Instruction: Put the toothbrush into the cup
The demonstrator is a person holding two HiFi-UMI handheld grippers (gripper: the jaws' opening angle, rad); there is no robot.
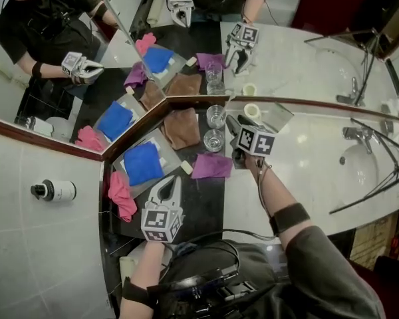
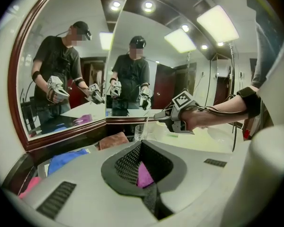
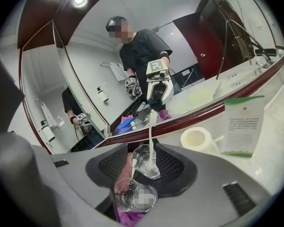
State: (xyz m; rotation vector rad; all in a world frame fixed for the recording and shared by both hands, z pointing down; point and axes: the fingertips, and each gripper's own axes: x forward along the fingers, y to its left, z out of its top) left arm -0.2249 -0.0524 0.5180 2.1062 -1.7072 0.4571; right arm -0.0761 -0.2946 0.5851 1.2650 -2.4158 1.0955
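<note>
Your left gripper (image 1: 167, 186) is hovering nearest you, over the front edge of the dark counter (image 1: 206, 203), with its jaws pressed together and nothing between them. Your right gripper (image 1: 231, 121) is pointing toward the back edge, its jaws standing wide apart and gripping nothing. The toothbrush (image 3: 152, 136) is standing head-up in the cup (image 3: 146, 161) by the mirror (image 1: 299, 58), just beside a second glass (image 3: 135, 195).
</note>
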